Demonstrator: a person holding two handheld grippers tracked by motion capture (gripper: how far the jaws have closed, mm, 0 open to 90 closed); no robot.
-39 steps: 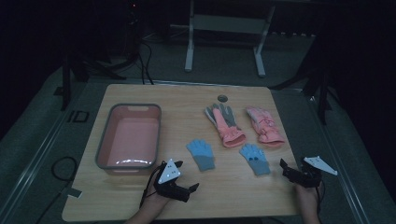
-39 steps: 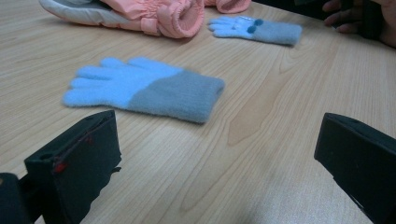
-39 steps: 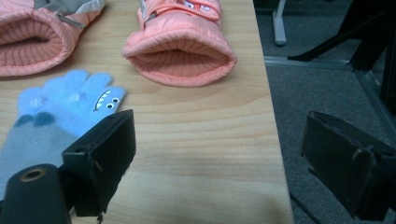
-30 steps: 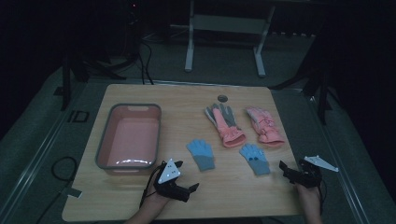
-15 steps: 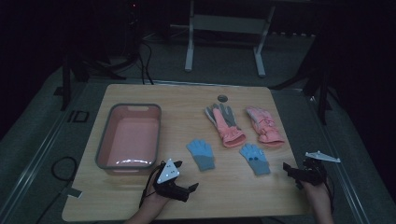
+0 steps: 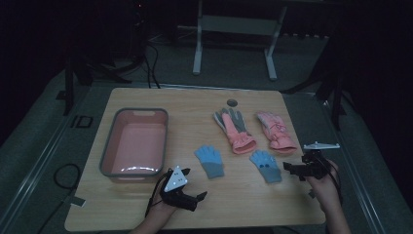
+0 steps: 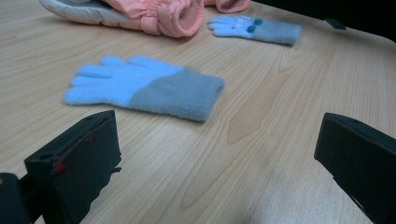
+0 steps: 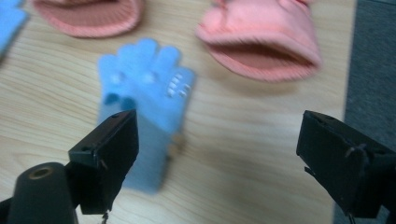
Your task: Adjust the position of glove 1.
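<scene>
So we've got the wooden table (image 6: 146, 97) with a pink tub (image 6: 135, 144) sitting on its left half, nothing in it. Over on the right half are two pink winter gloves (image 6: 234, 129) side by side, cuffs toward us, and a small round grey disc (image 6: 232, 102) just past them.

Closer to us are the two little blue knit gloves. The plain blue glove (image 6: 210, 160) lies flat near the middle, just right of the tub. The blue glove with dots (image 6: 266, 165) lies below the pink pair.

Our left gripper (image 6: 191, 198) sits low near the front edge, below the plain glove, jaws spread wide with nothing between them. Our right gripper (image 6: 291, 169) is just right of the dotted glove, jaws also gaping wide, glove in front of the left jaw, not gripped.
</scene>
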